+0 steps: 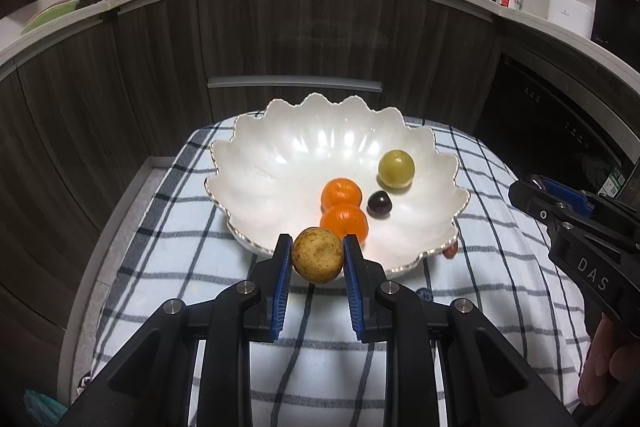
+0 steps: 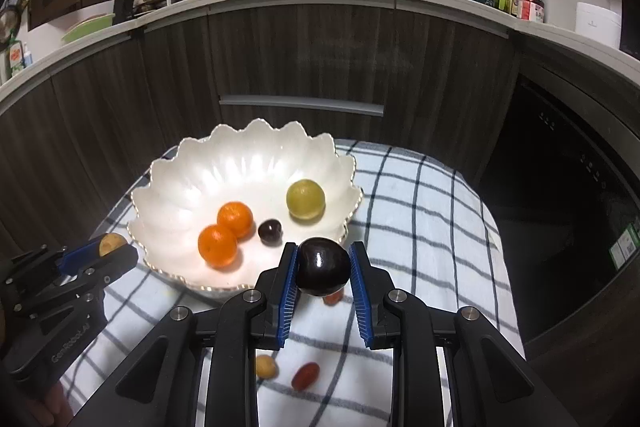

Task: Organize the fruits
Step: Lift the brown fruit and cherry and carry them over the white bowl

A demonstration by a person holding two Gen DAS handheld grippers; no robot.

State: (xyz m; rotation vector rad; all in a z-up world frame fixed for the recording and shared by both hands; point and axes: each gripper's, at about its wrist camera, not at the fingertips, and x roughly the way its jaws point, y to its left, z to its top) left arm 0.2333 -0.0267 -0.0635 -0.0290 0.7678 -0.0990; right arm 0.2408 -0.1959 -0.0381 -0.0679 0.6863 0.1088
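Fingers (image 1: 283, 267) of the left gripper (image 1: 316, 259) are clamped on a brownish-yellow fruit (image 1: 317, 255), which sits between the blue pads just short of the bowl's near rim. In the right wrist view this gripper (image 2: 108, 247) shows at the left edge with the same fruit (image 2: 110, 244) peeking out between its tips. Those of the right gripper (image 2: 323, 273) pinch a dark glossy plum (image 2: 323, 272), held above the cloth just beside the bowl's near right edge; the right gripper (image 1: 560, 211) also enters the left wrist view from the right.

Largest in the scene is the table, covered by a white cloth with a dark check (image 2: 420, 227). On it rests a white scalloped bowl (image 1: 280, 143), seen again in the right wrist view (image 2: 200, 163). Inside the bowl lie a green round fruit (image 2: 305, 199), two oranges touching each other (image 2: 235, 219) (image 2: 218, 246), and a small dark cherry-like fruit (image 2: 270, 231) between the oranges and the green one.

On the cloth outside the bowl, near the camera, lie a small yellow fruit (image 2: 266, 366) and a small red fruit (image 2: 305, 375) just beside it. Another small red fruit (image 2: 333, 297) shows partly below the held plum. In the left wrist view, a small red fruit (image 1: 451, 249) peeks out at the bowl's right rim.
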